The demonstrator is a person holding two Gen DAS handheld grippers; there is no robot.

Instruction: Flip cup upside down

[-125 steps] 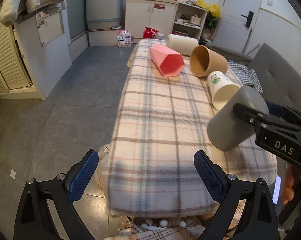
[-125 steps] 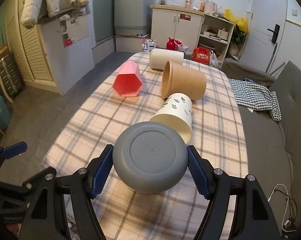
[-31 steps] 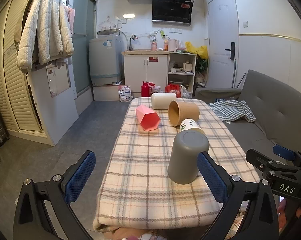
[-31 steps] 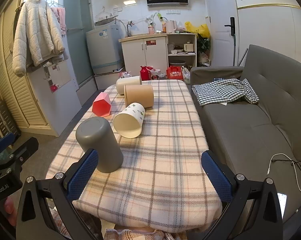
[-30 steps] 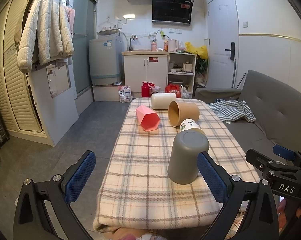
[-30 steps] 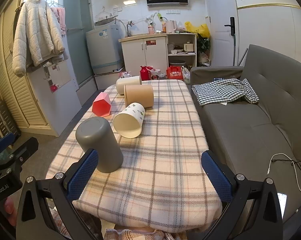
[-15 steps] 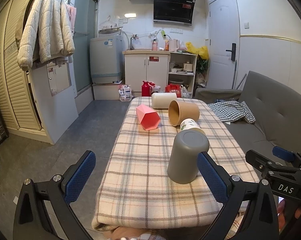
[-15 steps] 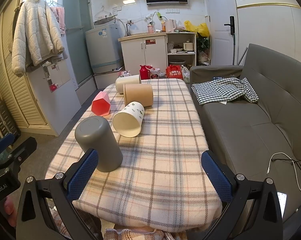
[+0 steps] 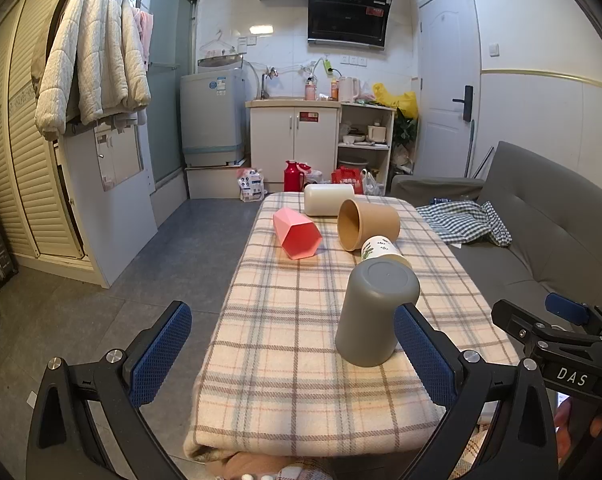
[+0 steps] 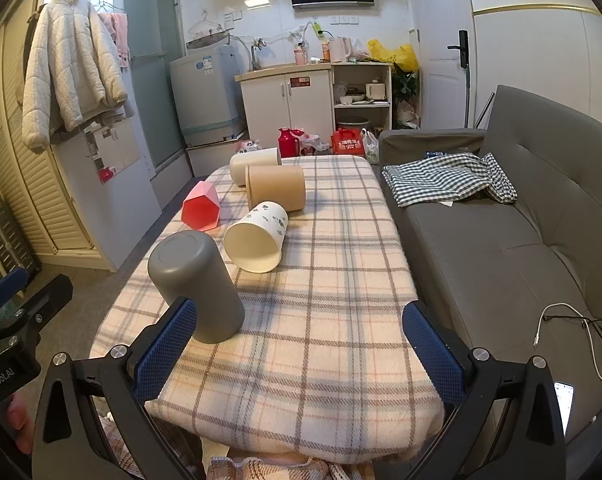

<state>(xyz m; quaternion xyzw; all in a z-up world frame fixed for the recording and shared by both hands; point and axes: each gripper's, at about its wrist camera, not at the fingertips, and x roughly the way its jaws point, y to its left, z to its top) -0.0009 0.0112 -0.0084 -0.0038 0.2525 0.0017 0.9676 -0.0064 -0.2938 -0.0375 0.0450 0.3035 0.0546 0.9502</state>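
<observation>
Both grippers just hang level at the near end, not touching anything. Left gripper (image 9: 293, 354) has its jaws spread wide, right gripper (image 10: 299, 344) same deal, wide and empty.

The plain grey cup (image 9: 375, 312) (image 10: 197, 285) is stood mouth down on the plaid tablecloth (image 9: 293, 344), near its front edge
</observation>
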